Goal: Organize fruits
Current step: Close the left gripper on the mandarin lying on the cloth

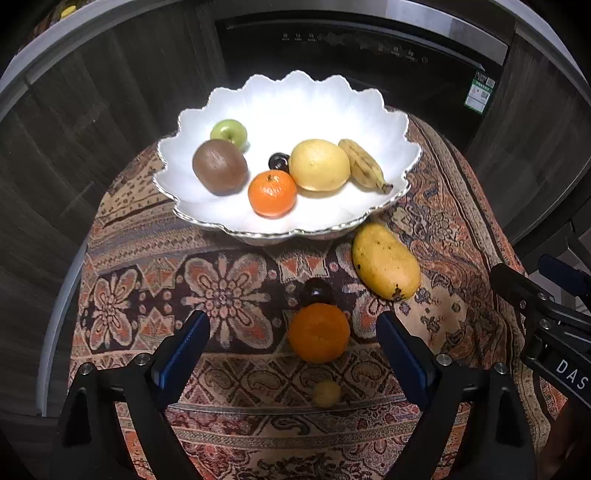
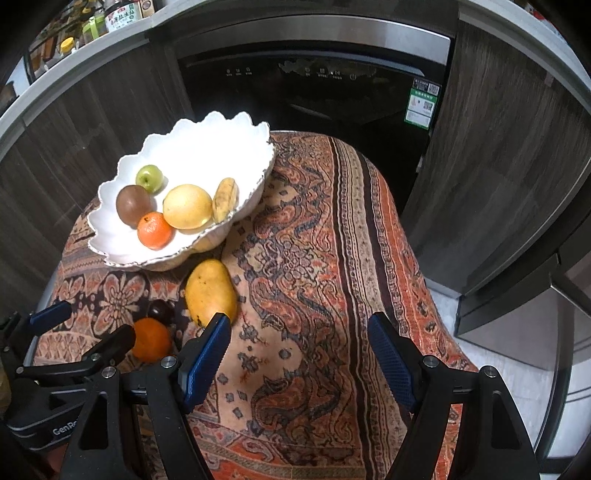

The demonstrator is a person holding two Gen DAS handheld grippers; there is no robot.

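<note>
A white scalloped bowl (image 1: 391,129) (image 2: 221,133) holds a green apple (image 1: 229,132), kiwi (image 1: 219,166), mandarin (image 1: 272,192), dark plum (image 1: 279,161), yellow pear-like fruit (image 1: 319,165) and banana (image 1: 364,165). On the patterned cloth lie a mango (image 1: 384,266) (image 2: 210,291), an orange (image 1: 318,333) (image 2: 151,339), a dark plum (image 1: 316,291) (image 2: 160,312) and a small yellow fruit (image 1: 327,394). My left gripper (image 1: 293,350) is open, its jaws either side of the orange. My right gripper (image 2: 299,354) is open and empty over bare cloth, right of the mango.
The table has a patterned orange cloth (image 2: 314,240). A dark built-in appliance (image 2: 314,92) and wood cabinets stand behind. Jars (image 2: 122,14) sit on a counter at upper left. The right gripper's body (image 1: 546,325) shows at the left wrist view's right edge.
</note>
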